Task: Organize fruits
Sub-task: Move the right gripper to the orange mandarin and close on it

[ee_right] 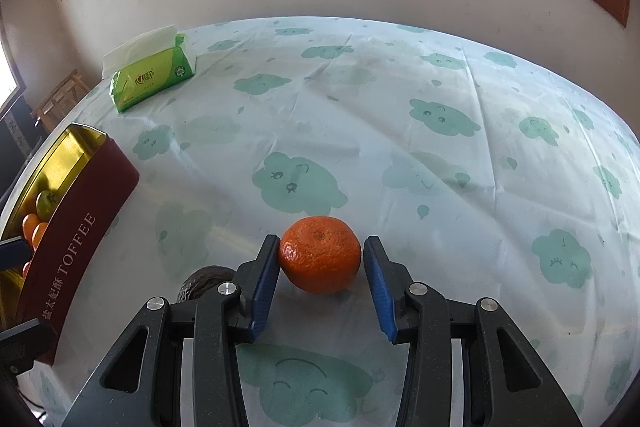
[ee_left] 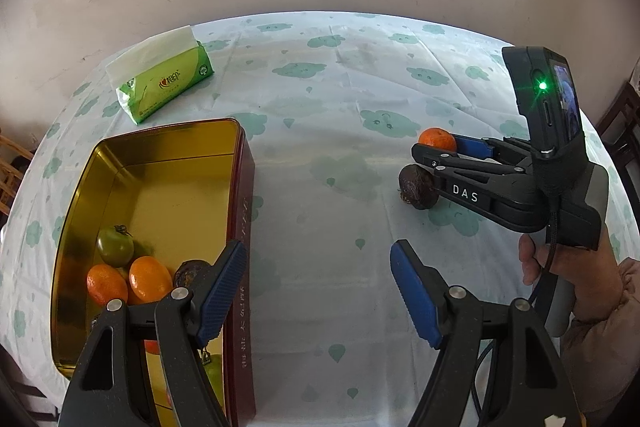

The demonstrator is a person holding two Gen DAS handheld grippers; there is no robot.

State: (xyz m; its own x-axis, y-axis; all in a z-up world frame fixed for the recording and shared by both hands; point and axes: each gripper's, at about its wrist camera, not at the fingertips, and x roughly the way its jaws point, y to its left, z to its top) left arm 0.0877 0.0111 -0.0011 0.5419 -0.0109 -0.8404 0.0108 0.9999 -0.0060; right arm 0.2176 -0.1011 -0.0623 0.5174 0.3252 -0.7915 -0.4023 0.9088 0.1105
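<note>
A mandarin [ee_right: 320,254] rests on the tablecloth between the tips of my right gripper [ee_right: 322,249]. The jaws stand open around it: the left pad is at its skin, the right pad a sliver away. From the left wrist view the same mandarin [ee_left: 438,139] shows at the right gripper [ee_left: 436,147] tips. A dark wrinkled fruit [ee_left: 418,187] lies just beside that gripper's left finger, partly hidden in the right wrist view [ee_right: 204,279]. My left gripper [ee_left: 316,259] is open and empty, hanging over the cloth by the right wall of the gold-lined tin [ee_left: 242,211].
The tin holds a green tomato [ee_left: 115,247], two oranges [ee_left: 150,277] and a dark fruit [ee_left: 190,273]. A green tissue pack [ee_left: 164,83] lies at the far left of the table. A hand [ee_left: 572,267] holds the right gripper. A wall and window stand behind.
</note>
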